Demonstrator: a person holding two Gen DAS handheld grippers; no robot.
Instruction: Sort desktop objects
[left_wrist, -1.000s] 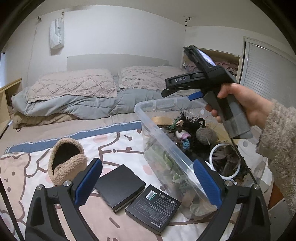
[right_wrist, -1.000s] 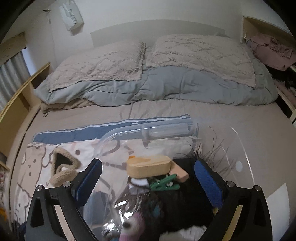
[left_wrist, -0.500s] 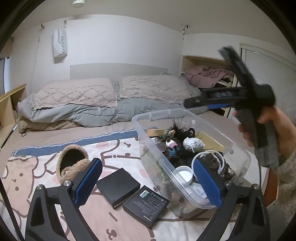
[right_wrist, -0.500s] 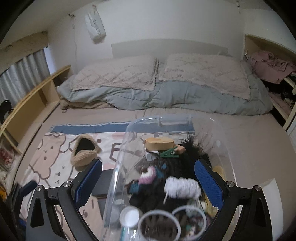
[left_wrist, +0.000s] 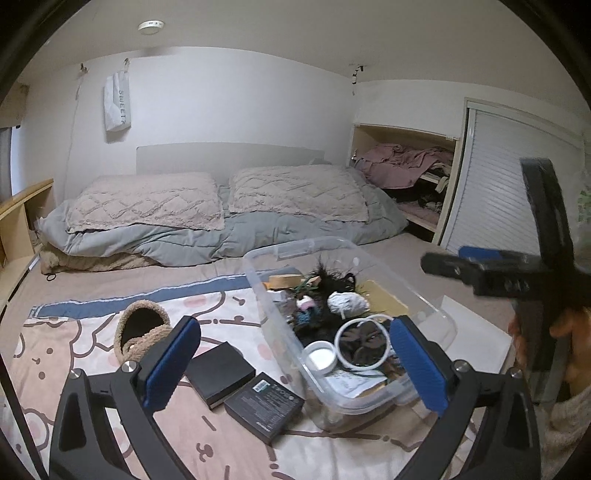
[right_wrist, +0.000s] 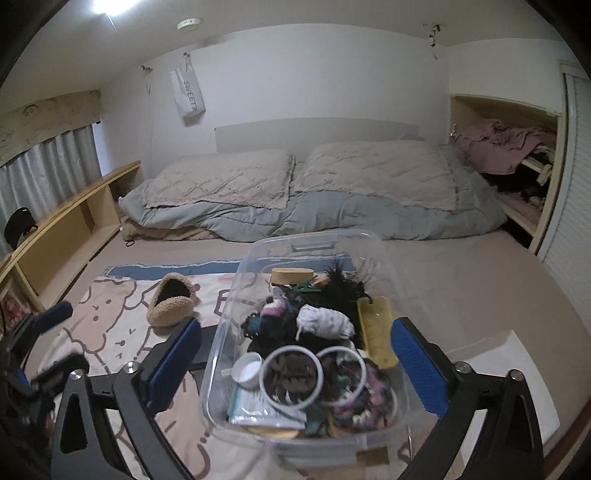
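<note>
**Op A:** My left gripper (left_wrist: 293, 358), black frame with blue pads, has its jaws opening, spread wide. Nothing pressed between the pads; it hovers clear above the bedding.

**Op B:** My right gripper (right_wrist: 295, 360) looks the same: pads well apart, gripping nothing. The clear plastic storage bin (right_wrist: 229, 310) sits below and between them in my view, not touched.

**Op A:** Bin contents from my side: a white yarn-like ball (left_wrist: 347, 303), a white ring (left_wrist: 362, 343), a small white round lid (left_wrist: 319, 356), and a black feathery tuft (left_wrist: 332, 280). The rest is a tangle I can't sort out.

**Op B:** Also a yellow flat slotted piece (right_wrist: 376, 332) against the bin's right wall, and a tan wooden block (right_wrist: 291, 276) at the far end with a green clip (right_wrist: 304, 286) just beside it.

**Op A:** Left of the bin, on the cartoon-print blanket (left_wrist: 74, 343): two flat black boxes (left_wrist: 219, 369) touching at a corner, and further left a beige fleecy slipper (left_wrist: 142, 330).

**Op B:** The person's hand (left_wrist: 570, 354) holds my gripper's handle at your right edge.
</note>
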